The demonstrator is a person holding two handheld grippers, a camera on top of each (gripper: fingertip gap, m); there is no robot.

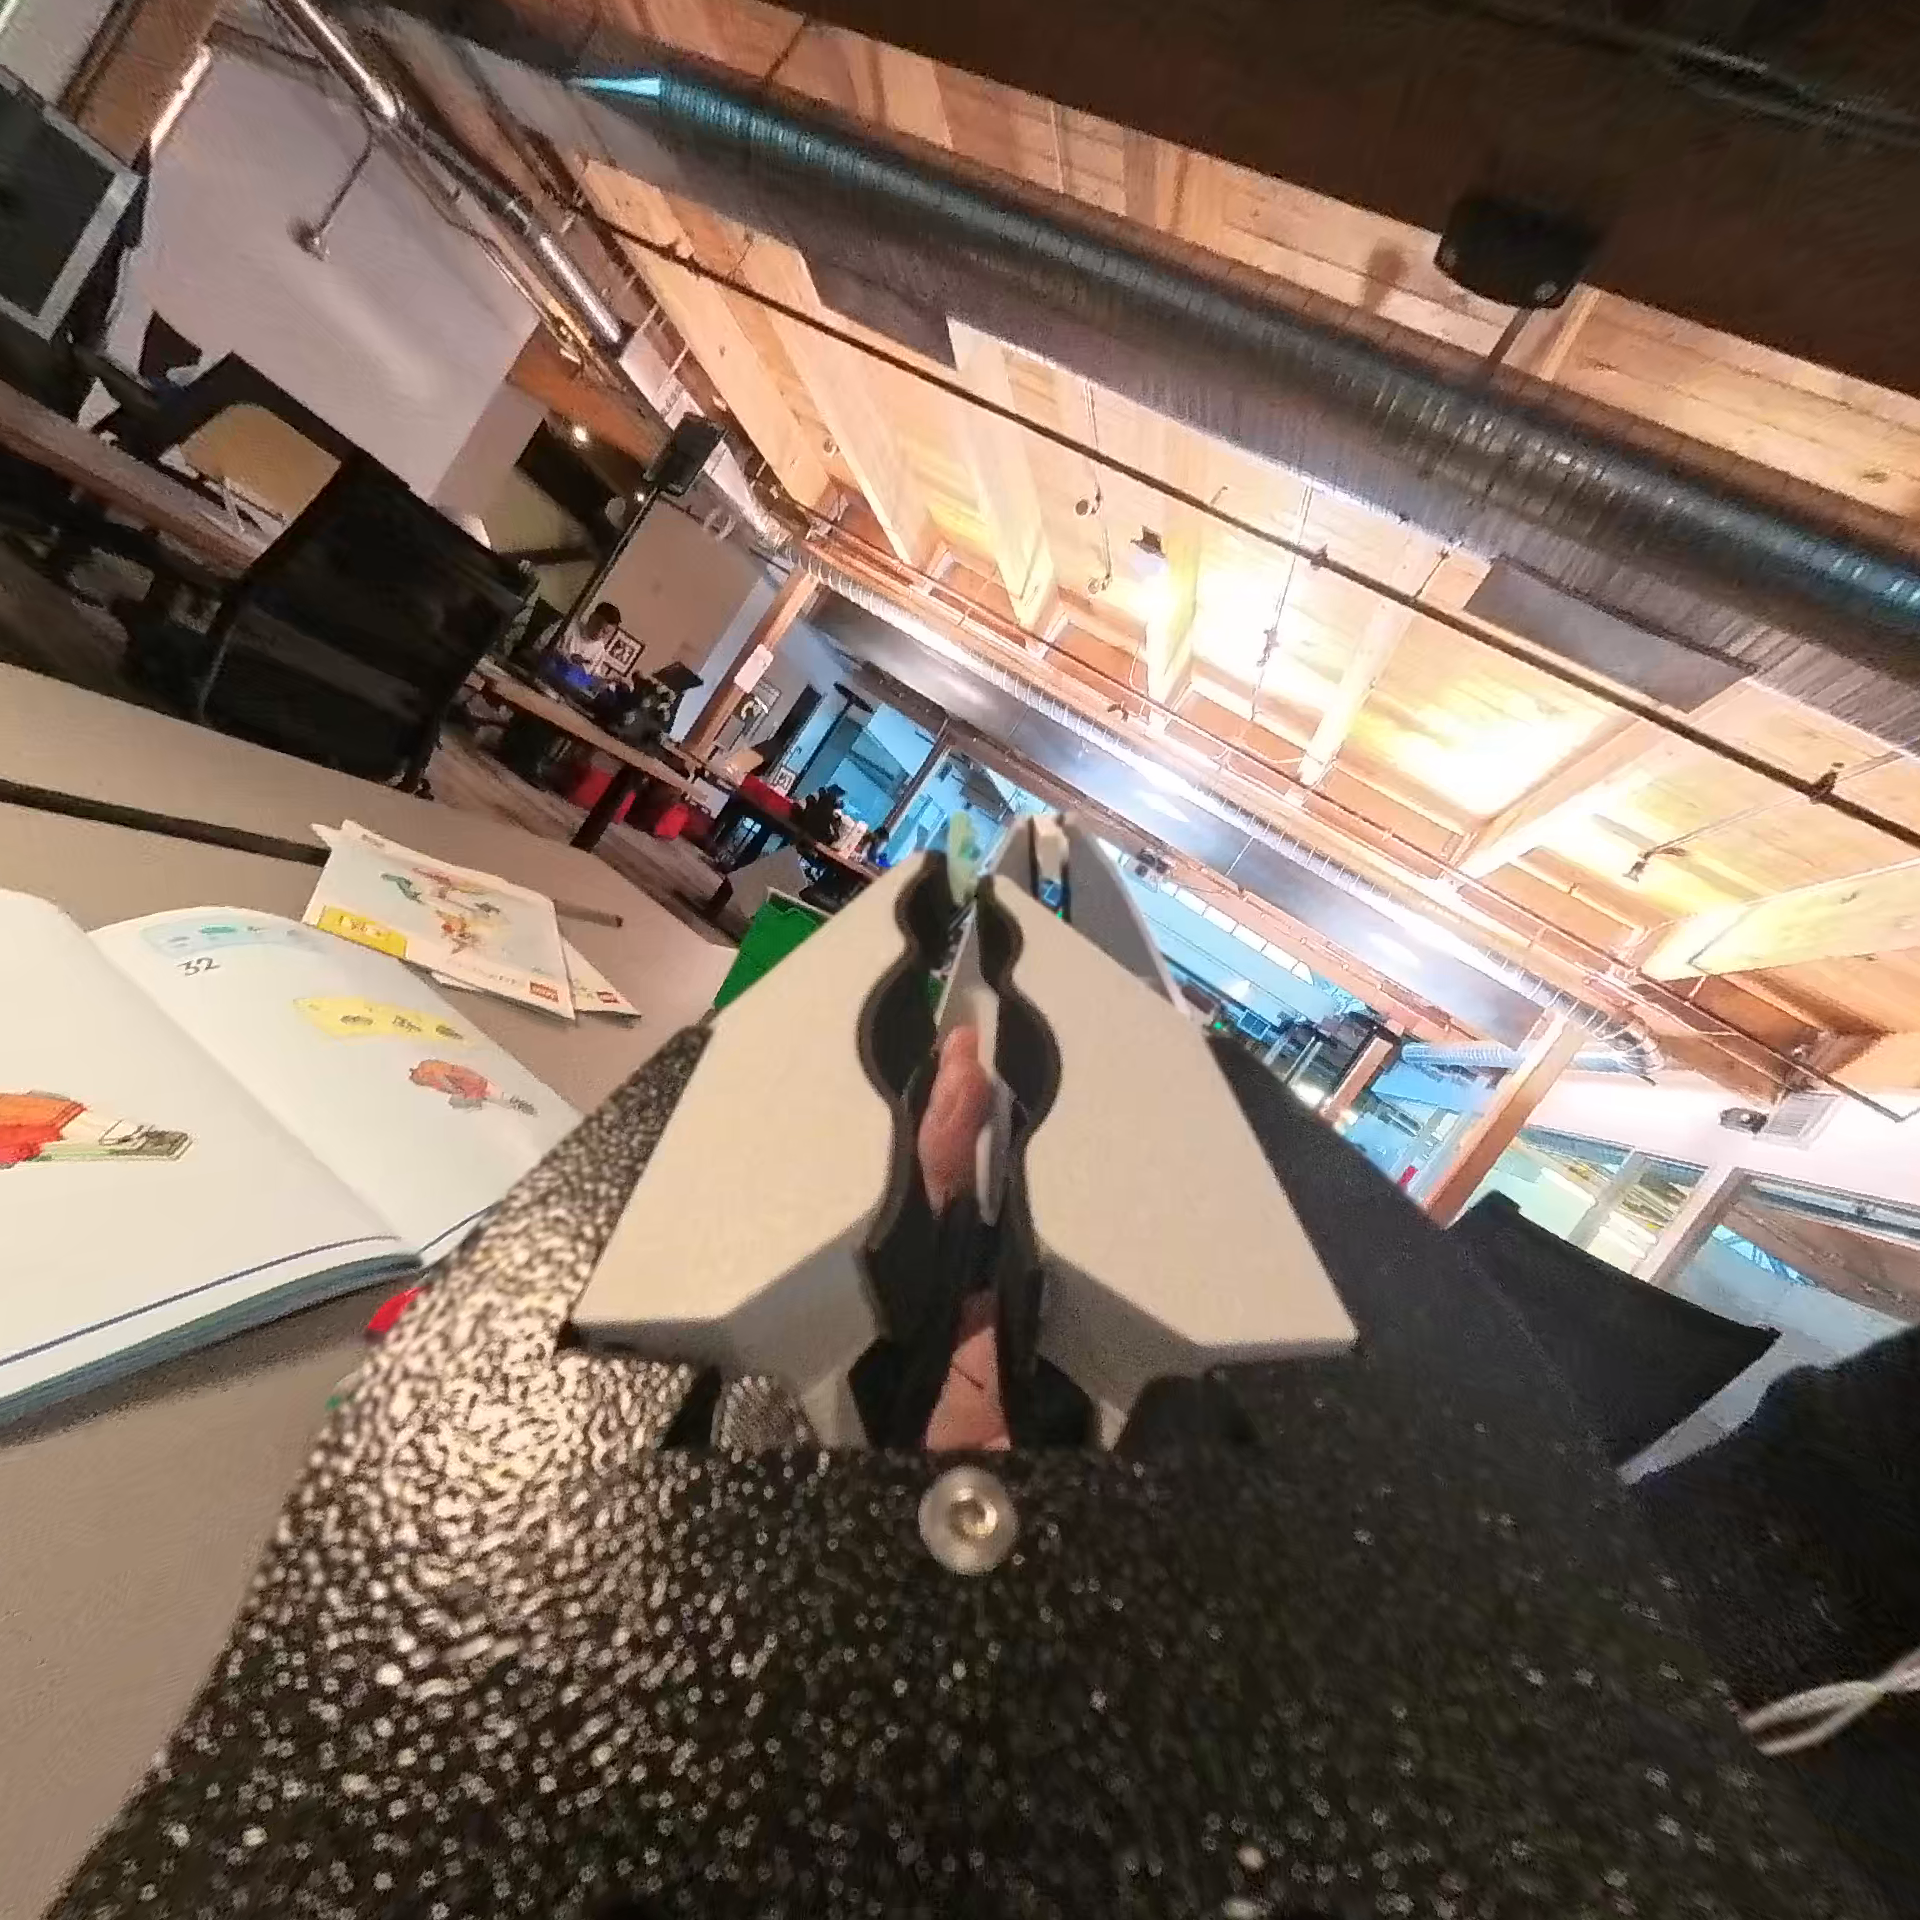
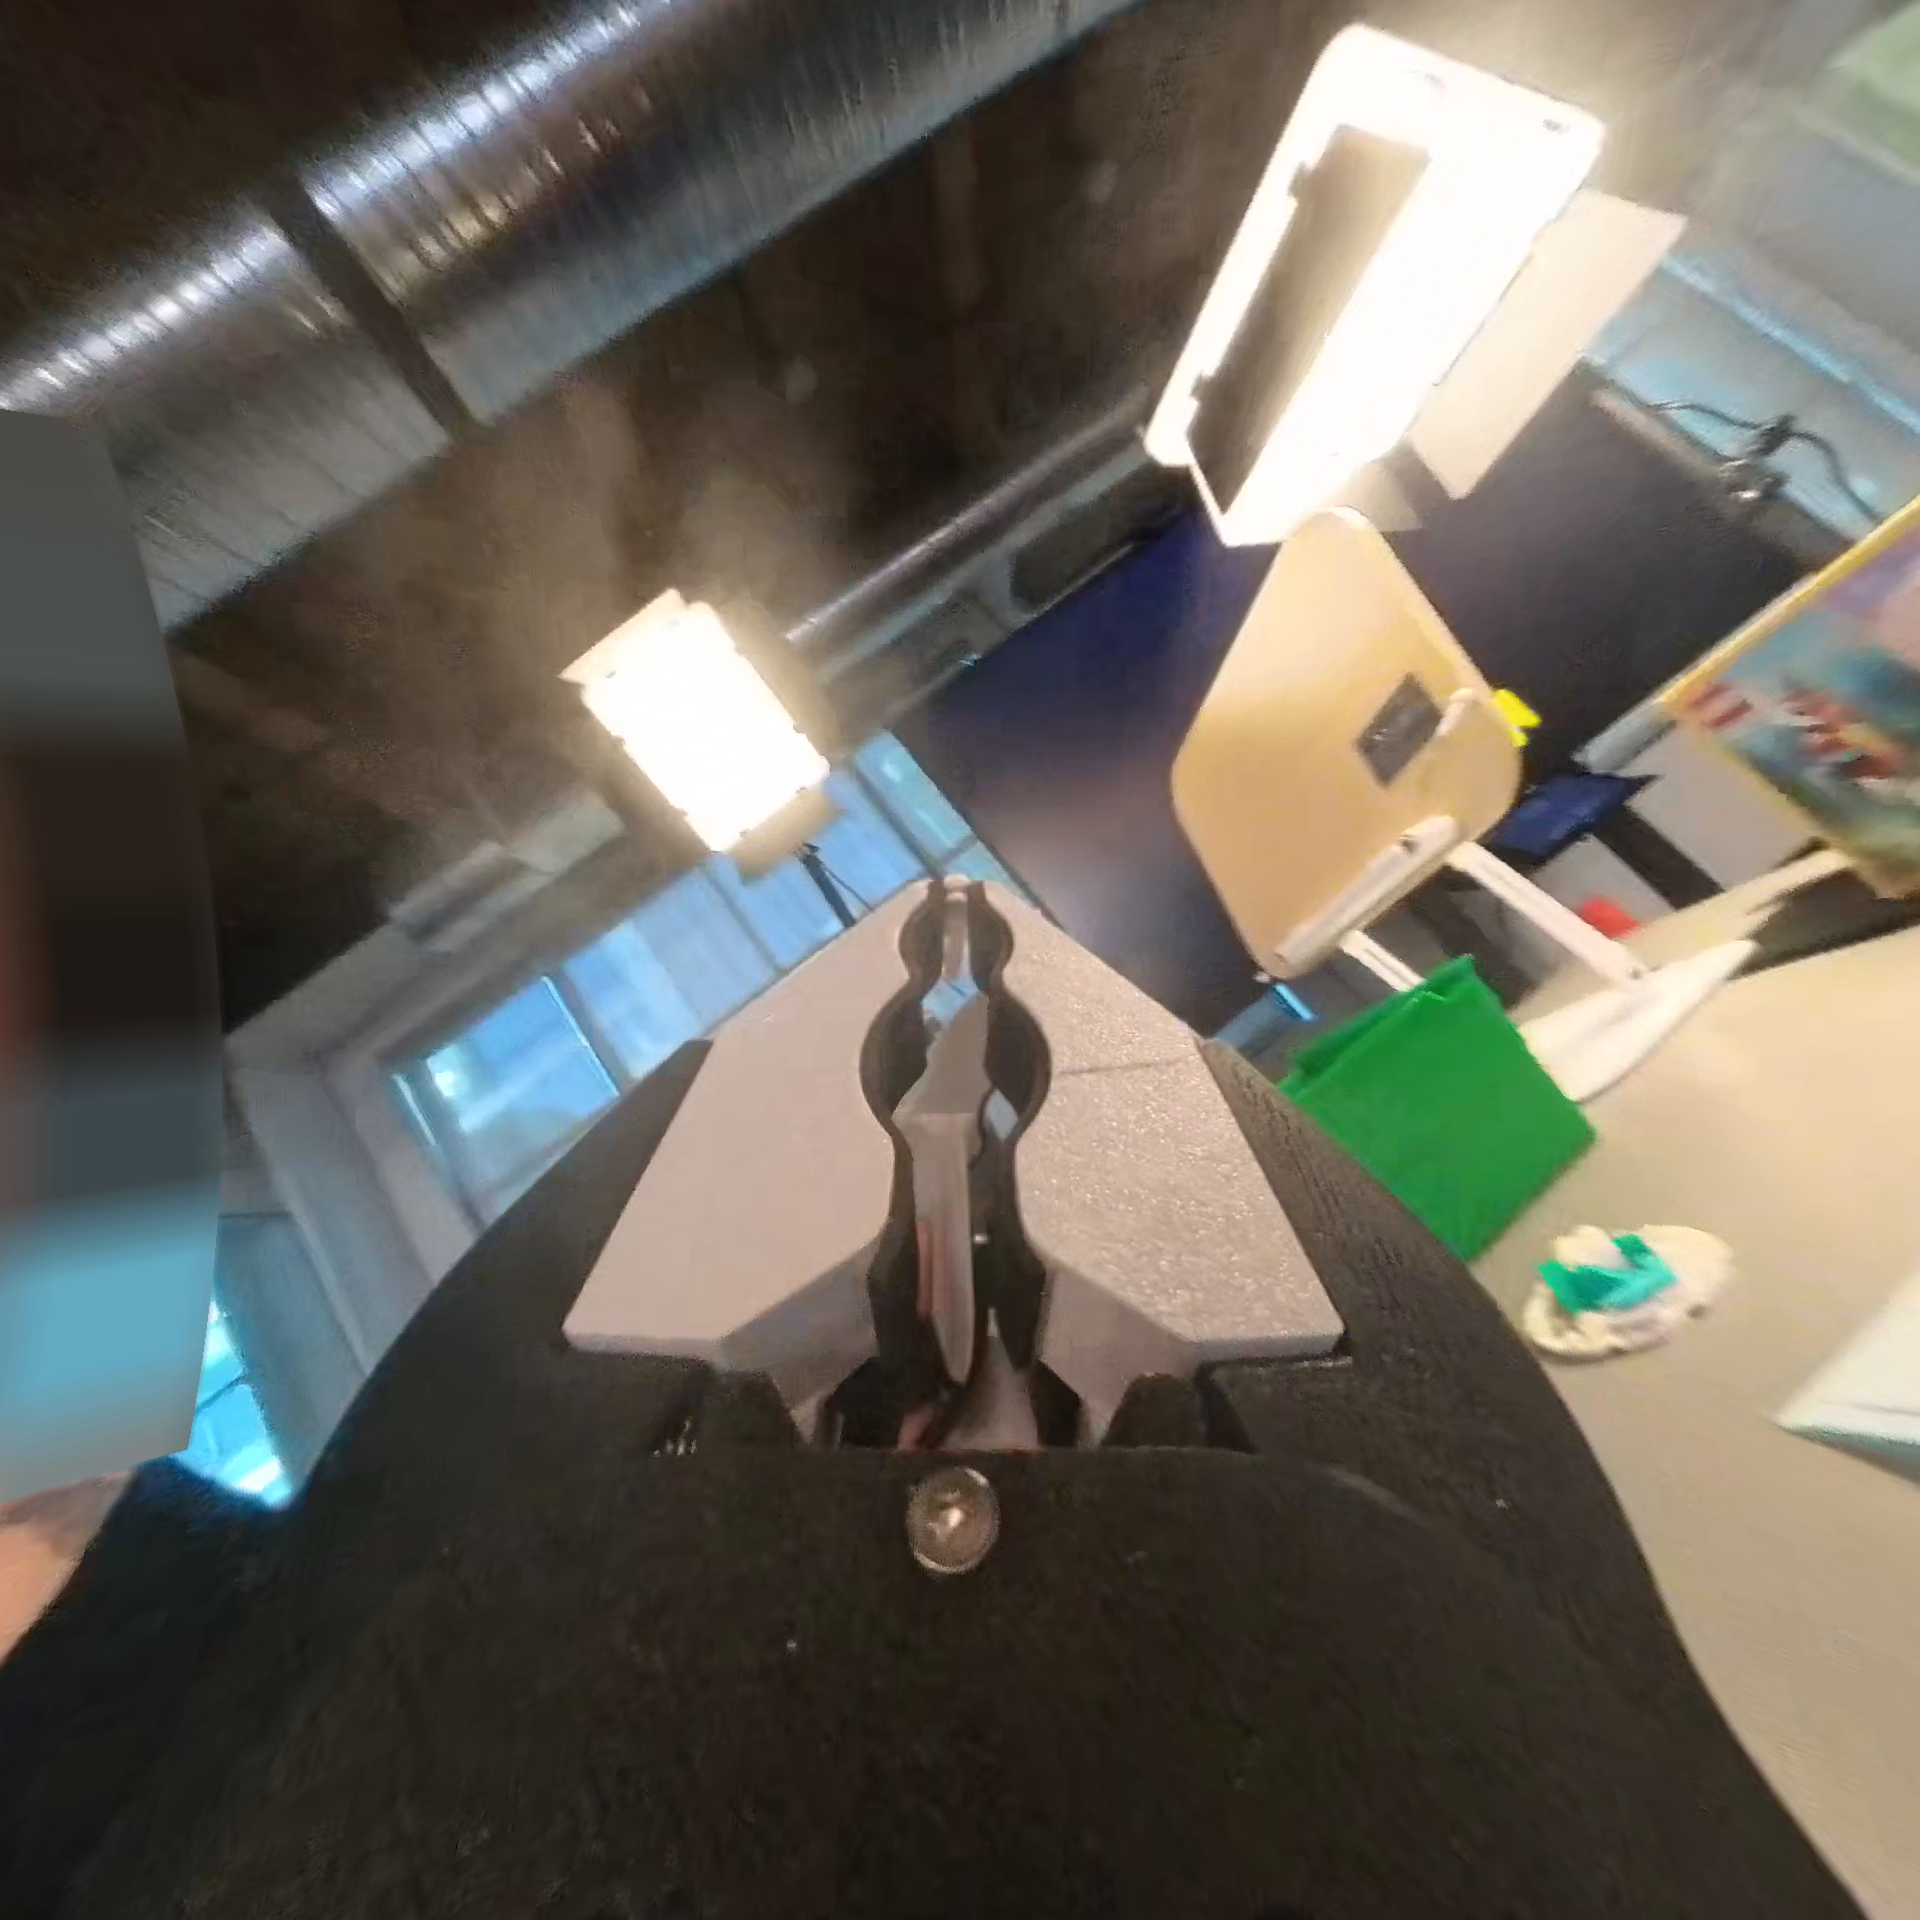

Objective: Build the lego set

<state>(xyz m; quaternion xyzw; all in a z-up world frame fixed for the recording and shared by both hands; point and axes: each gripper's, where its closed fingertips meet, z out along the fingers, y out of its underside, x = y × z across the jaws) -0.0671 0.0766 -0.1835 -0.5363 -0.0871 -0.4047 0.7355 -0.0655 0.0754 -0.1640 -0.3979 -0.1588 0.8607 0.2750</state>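
Both grippers raised off the counter, left gripper fingers pinching a thin pale piece, right gripper fingers together, seemingly empty; likely between steps, next needing the open manual checked.

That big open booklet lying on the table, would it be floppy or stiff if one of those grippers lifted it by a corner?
Probably floppy: the open booklet shows thin paper pages that curve up from the spine. Its thick page stack suggests some weight, so a corner grip might sag or tear a page. It lies flat on the table, so pushed it would likely slide, not tip.

Grey fingers, speckled black body, silver screw
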